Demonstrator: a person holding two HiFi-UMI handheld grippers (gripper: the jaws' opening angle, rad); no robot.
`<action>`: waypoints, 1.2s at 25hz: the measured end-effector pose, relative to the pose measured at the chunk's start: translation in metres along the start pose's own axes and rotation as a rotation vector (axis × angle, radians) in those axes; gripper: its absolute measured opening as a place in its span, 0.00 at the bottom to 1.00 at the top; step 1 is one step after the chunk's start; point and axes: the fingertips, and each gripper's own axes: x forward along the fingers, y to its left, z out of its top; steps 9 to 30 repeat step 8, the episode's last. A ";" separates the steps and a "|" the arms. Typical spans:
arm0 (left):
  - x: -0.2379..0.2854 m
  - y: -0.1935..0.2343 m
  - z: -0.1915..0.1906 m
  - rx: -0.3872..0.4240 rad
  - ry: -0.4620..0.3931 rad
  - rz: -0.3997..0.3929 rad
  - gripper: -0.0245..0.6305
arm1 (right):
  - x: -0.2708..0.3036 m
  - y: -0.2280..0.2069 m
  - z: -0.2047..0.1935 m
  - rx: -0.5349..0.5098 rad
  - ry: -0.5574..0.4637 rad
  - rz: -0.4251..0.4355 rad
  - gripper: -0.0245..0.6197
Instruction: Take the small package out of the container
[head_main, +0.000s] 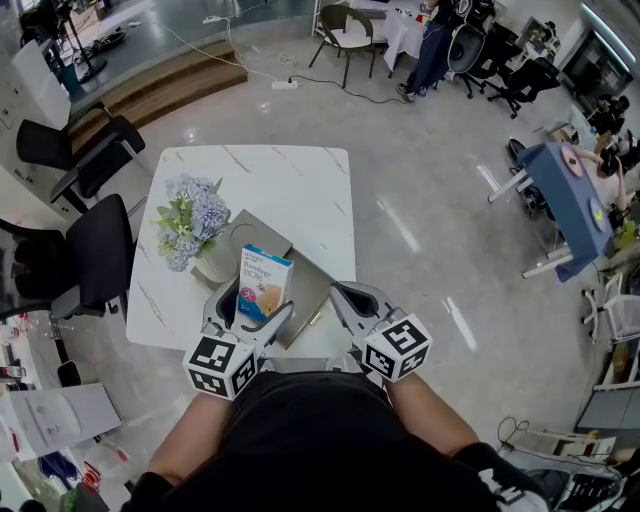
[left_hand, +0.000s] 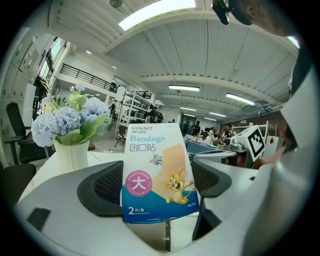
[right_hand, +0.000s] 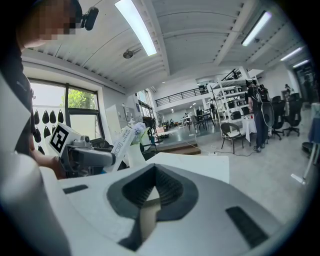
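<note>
Package (left_hand: 157, 172) of bandages sits clamped in my left tongs (head_main: 252, 318), seemingly lifted clear of the grey container (head_main: 312, 283) at the surface's (head_main: 300, 190) near edge; right tongs (right_hand: 150, 197) clenched on nothing; only setting it down seems left.

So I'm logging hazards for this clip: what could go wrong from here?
The flat white-and-blue bandage package is pinched only by its lower half in the left claw, so it might tilt or slip out. The white vase of pale blue flowers stands close by; a leftward swing could knock it over.
</note>
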 end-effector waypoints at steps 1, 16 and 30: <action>0.000 0.000 0.000 0.000 -0.001 0.000 0.68 | 0.000 0.000 0.000 0.000 0.000 0.000 0.04; 0.003 0.001 0.001 0.003 -0.007 -0.001 0.68 | 0.003 -0.003 -0.003 0.002 0.001 -0.001 0.04; 0.003 0.001 0.001 0.003 -0.007 -0.001 0.68 | 0.003 -0.003 -0.003 0.002 0.001 -0.001 0.04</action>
